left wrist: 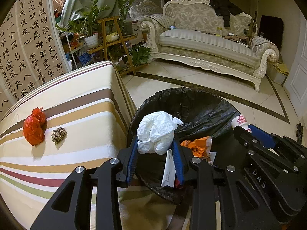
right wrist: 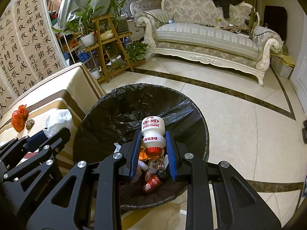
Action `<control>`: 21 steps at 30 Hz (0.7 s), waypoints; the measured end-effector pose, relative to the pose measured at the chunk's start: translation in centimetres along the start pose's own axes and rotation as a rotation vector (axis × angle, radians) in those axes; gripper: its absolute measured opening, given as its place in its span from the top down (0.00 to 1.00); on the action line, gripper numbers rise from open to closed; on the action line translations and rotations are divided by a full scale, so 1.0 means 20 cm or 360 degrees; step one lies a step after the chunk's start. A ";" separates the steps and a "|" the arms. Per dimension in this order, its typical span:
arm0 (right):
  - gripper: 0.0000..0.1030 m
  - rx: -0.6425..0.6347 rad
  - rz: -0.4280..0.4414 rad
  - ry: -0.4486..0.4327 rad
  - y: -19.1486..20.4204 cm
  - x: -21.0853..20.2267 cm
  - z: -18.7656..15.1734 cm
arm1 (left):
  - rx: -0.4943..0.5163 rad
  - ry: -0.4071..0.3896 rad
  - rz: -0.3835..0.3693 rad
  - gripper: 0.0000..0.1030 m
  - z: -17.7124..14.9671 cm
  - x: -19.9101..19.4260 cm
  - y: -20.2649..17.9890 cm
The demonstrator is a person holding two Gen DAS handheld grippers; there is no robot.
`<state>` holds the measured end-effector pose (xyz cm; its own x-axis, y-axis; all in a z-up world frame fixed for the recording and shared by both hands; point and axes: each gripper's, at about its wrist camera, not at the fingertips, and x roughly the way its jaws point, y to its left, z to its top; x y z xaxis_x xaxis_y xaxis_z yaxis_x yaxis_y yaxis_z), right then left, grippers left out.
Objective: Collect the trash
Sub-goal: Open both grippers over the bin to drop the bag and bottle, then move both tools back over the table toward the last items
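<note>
Your left gripper [left wrist: 155,154] is closed partway on a crumpled white tissue [left wrist: 156,132], held over the near edge of the black-lined trash bin [left wrist: 191,97]. Your right gripper [right wrist: 154,149] clamps a white bottle [right wrist: 153,132], red cap toward you, above the bin's wrappers [right wrist: 151,184]. On the striped tablecloth [left wrist: 76,95] beside the bin lie a red bag [left wrist: 34,126] and a small brown clump [left wrist: 59,134], close together.

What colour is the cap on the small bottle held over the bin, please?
Red; the bottle itself is white with red lettering. The right wrist view shows it best.
</note>
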<state>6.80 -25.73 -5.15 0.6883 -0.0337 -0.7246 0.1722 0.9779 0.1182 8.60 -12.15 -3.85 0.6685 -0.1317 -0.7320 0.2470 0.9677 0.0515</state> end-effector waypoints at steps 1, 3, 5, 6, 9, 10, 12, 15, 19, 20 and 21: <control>0.75 0.0005 0.0002 0.0004 0.00 0.01 0.00 | -0.0001 0.0008 0.0000 0.65 0.00 0.01 0.00; 0.74 0.0016 0.0017 0.0013 -0.01 0.02 0.00 | -0.0002 0.0023 -0.0005 0.60 0.00 0.02 0.00; 0.73 0.0025 0.0014 0.0015 -0.01 0.03 0.00 | -0.0013 0.0022 -0.0006 0.53 0.01 0.02 0.01; 0.72 0.0029 0.0012 0.0016 -0.02 0.03 -0.01 | -0.0018 0.0016 -0.0007 0.50 0.01 0.02 0.01; 0.65 0.0044 0.0002 0.0007 -0.02 0.02 0.00 | -0.0019 0.0007 -0.0007 0.46 0.01 0.01 0.01; 0.65 0.0045 -0.0001 0.0005 -0.02 0.02 0.00 | -0.0019 0.0004 -0.0006 0.44 0.01 0.01 0.01; 0.64 0.0045 -0.0003 0.0004 -0.02 0.01 0.00 | -0.0024 -0.0002 -0.0005 0.41 0.01 0.01 0.02; 0.57 0.0045 -0.0025 -0.0003 -0.02 0.00 -0.01 | -0.0028 -0.0010 -0.0002 0.38 0.01 0.00 0.03; 0.54 0.0065 -0.0036 -0.0004 -0.04 -0.01 -0.01 | -0.0030 -0.0019 -0.0003 0.35 0.01 -0.01 0.03; 0.52 0.0070 -0.0039 -0.0003 -0.04 -0.01 -0.01 | -0.0031 -0.0020 -0.0004 0.34 0.01 -0.01 0.04; 0.50 0.0075 -0.0045 -0.0004 -0.04 -0.02 -0.01 | -0.0034 -0.0021 -0.0005 0.34 0.01 -0.02 0.04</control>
<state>6.33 -26.52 -5.12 0.6847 -0.0615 -0.7263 0.2244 0.9658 0.1297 8.68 -11.34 -3.45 0.6769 -0.1375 -0.7231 0.2341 0.9716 0.0344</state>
